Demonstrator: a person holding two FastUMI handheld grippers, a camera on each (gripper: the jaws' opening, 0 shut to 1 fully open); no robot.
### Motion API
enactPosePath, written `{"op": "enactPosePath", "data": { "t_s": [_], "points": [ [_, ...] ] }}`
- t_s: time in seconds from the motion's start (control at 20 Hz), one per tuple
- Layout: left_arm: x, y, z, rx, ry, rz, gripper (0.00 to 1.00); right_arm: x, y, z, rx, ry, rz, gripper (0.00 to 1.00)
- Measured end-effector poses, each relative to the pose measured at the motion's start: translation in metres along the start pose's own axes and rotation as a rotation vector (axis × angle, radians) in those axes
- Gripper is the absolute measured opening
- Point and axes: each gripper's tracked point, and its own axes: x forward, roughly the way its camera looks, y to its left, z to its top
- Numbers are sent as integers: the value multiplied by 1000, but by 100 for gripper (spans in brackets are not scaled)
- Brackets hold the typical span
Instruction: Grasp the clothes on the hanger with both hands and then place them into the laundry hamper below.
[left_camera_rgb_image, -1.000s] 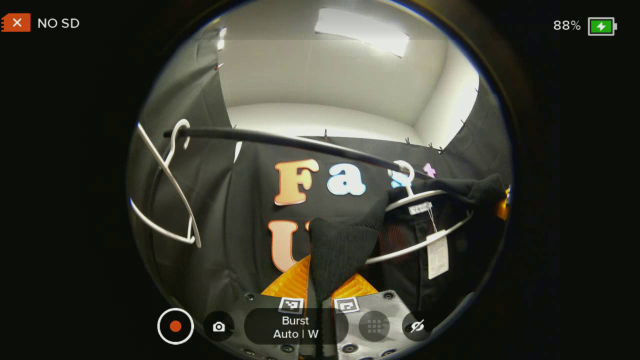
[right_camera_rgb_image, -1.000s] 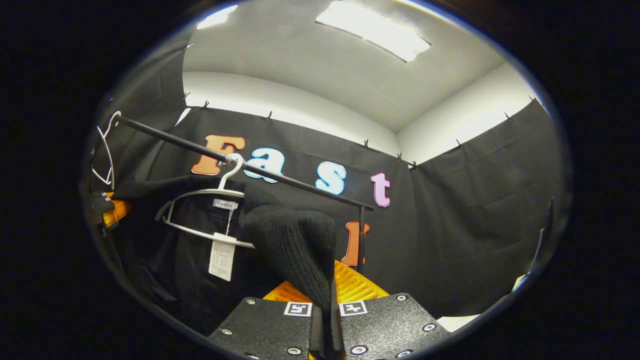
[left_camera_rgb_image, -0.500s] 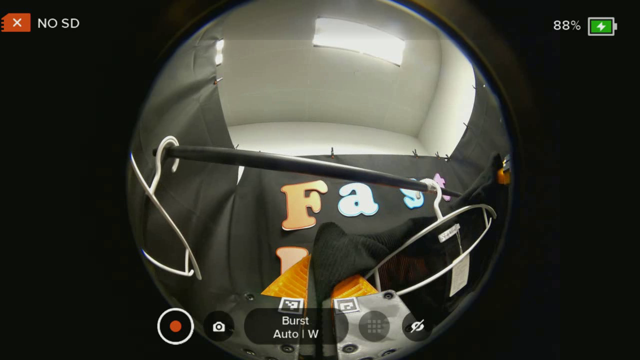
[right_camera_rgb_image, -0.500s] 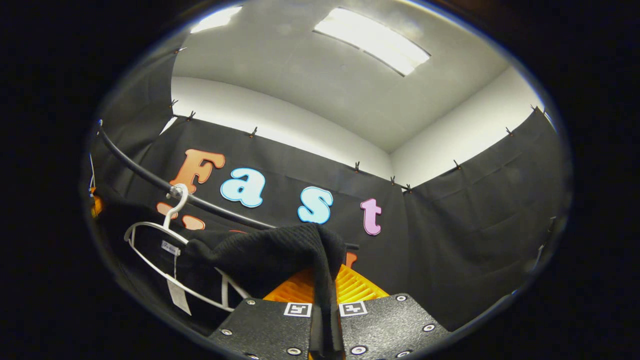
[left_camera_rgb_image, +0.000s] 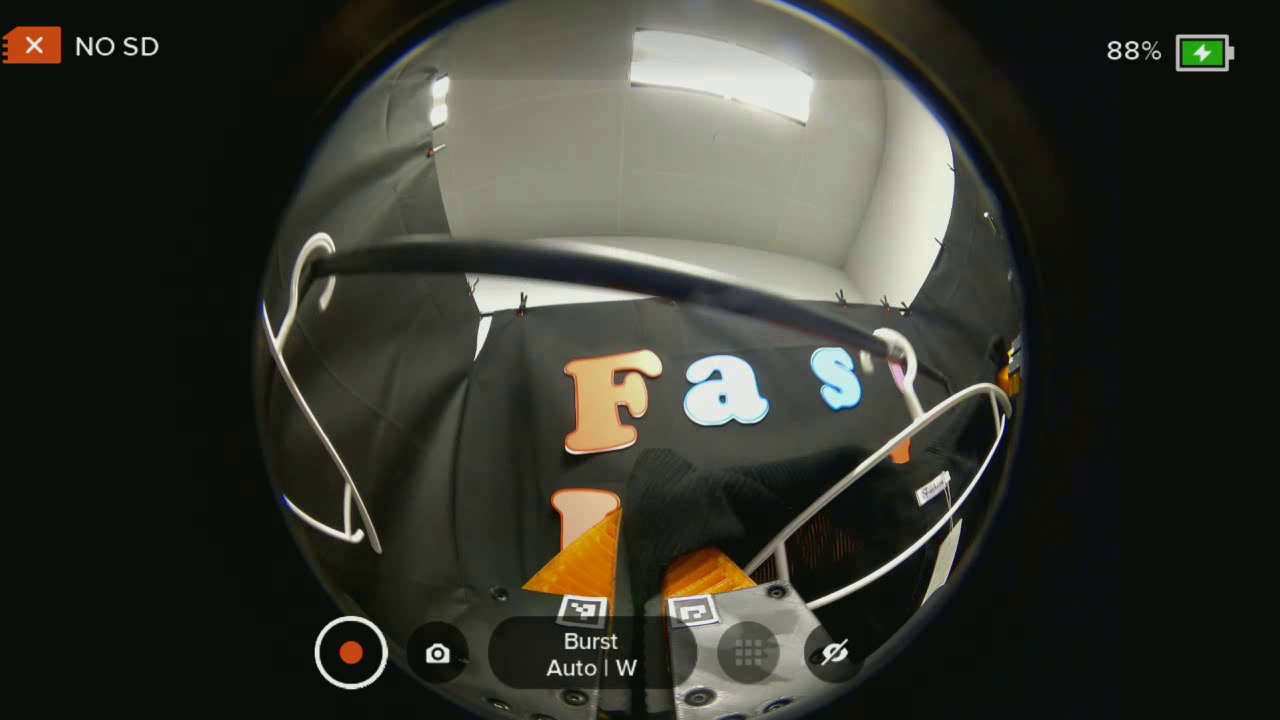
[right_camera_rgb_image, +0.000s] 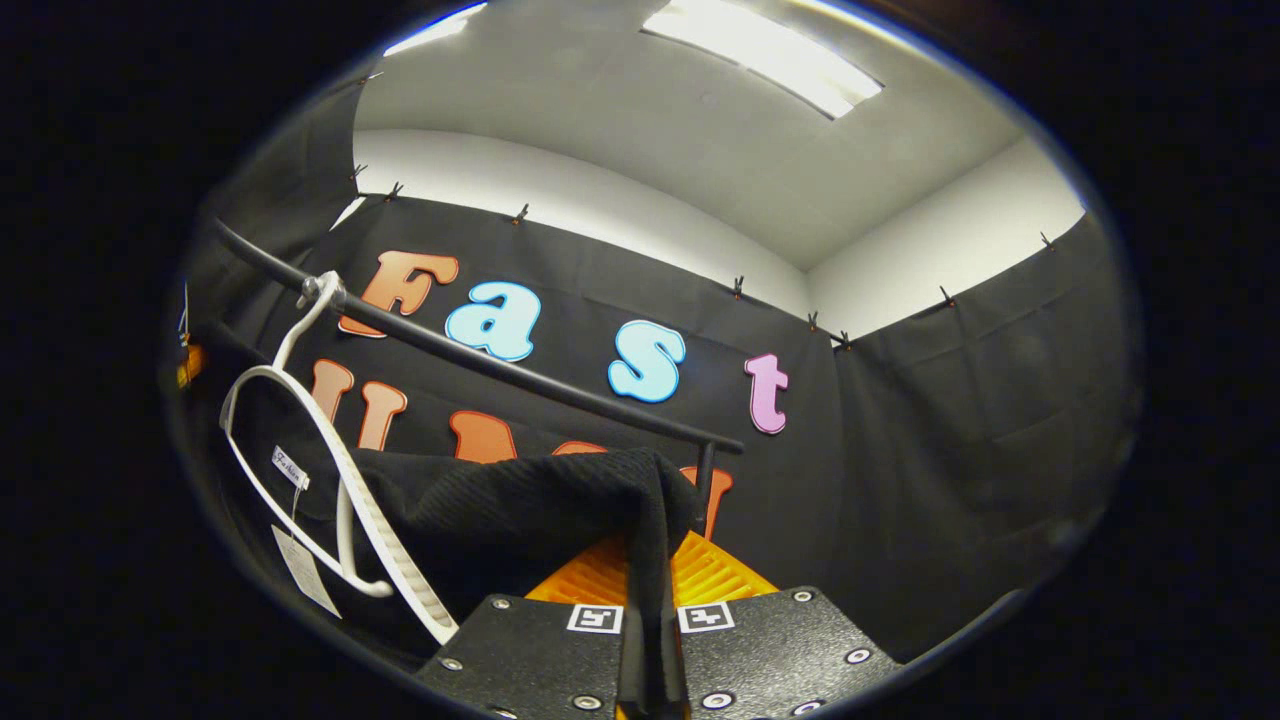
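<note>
While both tongs are clamping folds of the same black knit garment (left_camera_rgb_image: 690, 500), each view is offering something of its own. Looking from the left gripper (left_camera_rgb_image: 637, 575), its two fingers are pressing together on a bunch of the cloth rising straight ahead of them, and a second, bare white hanger (left_camera_rgb_image: 315, 430) is hanging far to the left of those fingers, at the near end of the black rail (left_camera_rgb_image: 600, 275). That view is also catching the far gripper as a small spot at the right edge, too small to tell more. From the right gripper (right_camera_rgb_image: 655, 580), the fingers are pinching a fold of the garment (right_camera_rgb_image: 540, 505) that is draping over and ahead of them; the rail (right_camera_rgb_image: 500, 365) is ending at an upright post just beyond the fingertips.

Counting across both views: two white hangers, one rail, one garment. The nearer hanger (right_camera_rgb_image: 330, 480) is tilting steeply, its hook on the rail, left of the right fingers and right of the left ones (left_camera_rgb_image: 890, 470). The garment is lying partly across this hanger's lower bar, with a paper tag (right_camera_rgb_image: 298, 568) dangling beside it. A ceiling light (right_camera_rgb_image: 765, 60) is glowing overhead.
</note>
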Motion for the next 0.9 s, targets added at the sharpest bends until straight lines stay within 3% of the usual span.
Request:
{"op": "enactPosePath", "data": {
  "t_s": [0.45, 0.9],
  "points": [
    [5, -3, -77, 29, 144, -8, 4, -46, 65, -59, 7, 84, 94, 6],
    [31, 8, -96, -12, 224, -10, 4, -61, 102, -67, 51, 97, 149, 6]
  ]
}}
